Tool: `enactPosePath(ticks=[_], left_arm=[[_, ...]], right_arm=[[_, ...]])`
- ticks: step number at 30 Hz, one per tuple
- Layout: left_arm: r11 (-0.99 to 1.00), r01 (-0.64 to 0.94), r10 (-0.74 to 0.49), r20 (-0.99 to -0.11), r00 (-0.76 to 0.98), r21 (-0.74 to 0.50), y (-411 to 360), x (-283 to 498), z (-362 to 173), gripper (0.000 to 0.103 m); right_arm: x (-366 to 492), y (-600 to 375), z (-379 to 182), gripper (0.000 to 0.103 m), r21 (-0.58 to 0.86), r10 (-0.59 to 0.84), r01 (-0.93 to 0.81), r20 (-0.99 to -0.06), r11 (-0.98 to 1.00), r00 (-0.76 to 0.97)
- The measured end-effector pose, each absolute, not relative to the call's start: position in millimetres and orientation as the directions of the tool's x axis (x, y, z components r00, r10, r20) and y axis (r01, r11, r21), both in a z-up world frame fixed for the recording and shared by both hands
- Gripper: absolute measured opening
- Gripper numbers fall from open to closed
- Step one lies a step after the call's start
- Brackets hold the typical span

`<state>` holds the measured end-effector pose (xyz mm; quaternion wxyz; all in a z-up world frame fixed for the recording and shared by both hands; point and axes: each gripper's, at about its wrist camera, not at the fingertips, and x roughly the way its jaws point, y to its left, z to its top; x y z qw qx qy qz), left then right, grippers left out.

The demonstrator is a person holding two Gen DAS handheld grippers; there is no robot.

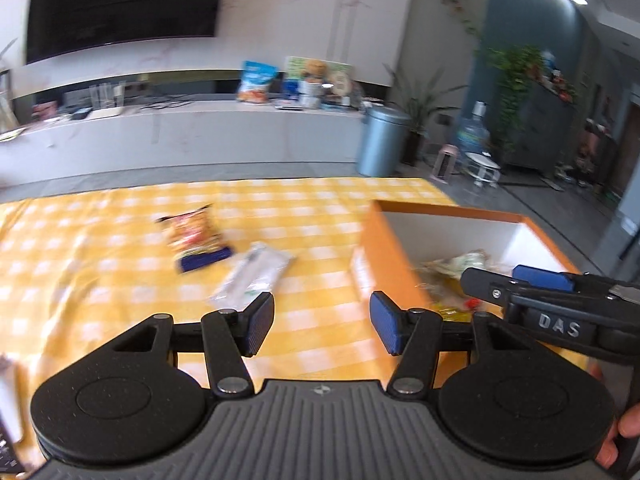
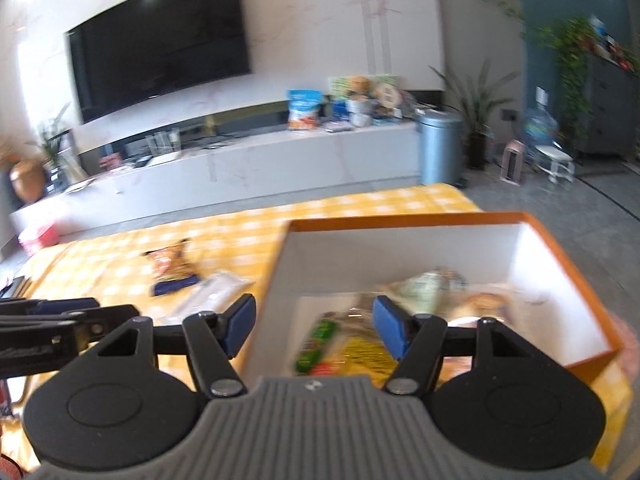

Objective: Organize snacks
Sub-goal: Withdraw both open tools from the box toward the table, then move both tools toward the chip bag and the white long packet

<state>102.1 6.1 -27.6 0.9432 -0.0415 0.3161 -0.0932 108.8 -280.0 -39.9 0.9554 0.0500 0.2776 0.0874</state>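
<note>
Both grippers hang empty, jaws apart: the left gripper [image 1: 322,322] over open yellow tablecloth [image 1: 100,280], the right gripper [image 2: 314,326] above the orange box [image 2: 568,264] at frame right, holding snacks [image 2: 360,352]. Two packets [image 1: 192,236] lie centre-left, clear of the box's edge.

Left tongs [image 1: 322,326] tilted downward, jaws standing apart, nothing between the blue pads [image 1: 260,326]. Black linkage arms splayed to either side of the grey ribbed body. Right tongs [image 2: 314,326] likewise pitched down, jaws parted, blue pads [image 2: 390,330] clear of any contact, nothing pinched. In the left wrist view, right tongs crossing in from the right, close beside the left pair and slightly farther out, with fingers of the right hand [image 1: 618,436] wrapped on the handle at the lower right edge. Both views blurred.
</note>
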Motion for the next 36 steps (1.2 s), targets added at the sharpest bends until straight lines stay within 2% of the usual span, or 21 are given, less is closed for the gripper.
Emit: enactPosePath(ticks=[4,9,17,20,28,31,36], left_arm=[[0.99,0.072,-0.129,-0.602,0.788,-0.118,35.8,97.4,-35.6,0.065],[0.989,-0.001,-0.091,-0.606,0.79,-0.149,72.7,98.5,-46.1,0.065],[0.986,-0.073,-0.038,-0.627,0.778,-0.15,105.7,118.4,-67.0,0.07],[0.984,-0.092,-0.028,-0.639,0.768,-0.154,114.6,131.6,-75.5,0.07],[0.979,-0.123,-0.016,-0.669,0.743,-0.161,129.2,167.9,-97.5,0.07],[0.978,-0.135,-0.009,-0.675,0.738,-0.161,134.7,178.5,-103.2,0.07],[0.973,-0.159,0.002,-0.685,0.729,-0.166,144.5,191.2,-112.0,0.07]], right_arm=[[105.9,-242.5,-43.8,0.068,0.09,0.23,-0.215,-0.514,0.972,0.826],[115.9,-210.5,-49.4,0.068,0.129,0.313,-0.291,-0.541,0.948,0.78],[147.7,-160.1,-71.6,0.069,0.147,0.318,-0.29,-0.602,0.946,0.732],[165.1,-146.5,-82.9,0.076,0.164,0.305,-0.262,-0.634,0.951,0.71],[214.0,-128.3,-114.2,0.078,0.187,0.255,-0.173,-0.699,0.967,0.668],[235.4,-122.2,-127.1,0.089,0.183,0.224,-0.132,-0.724,0.974,0.653],[262.8,-115.4,-148.3,0.09,0.175,0.178,-0.066,-0.769,0.982,0.615]])
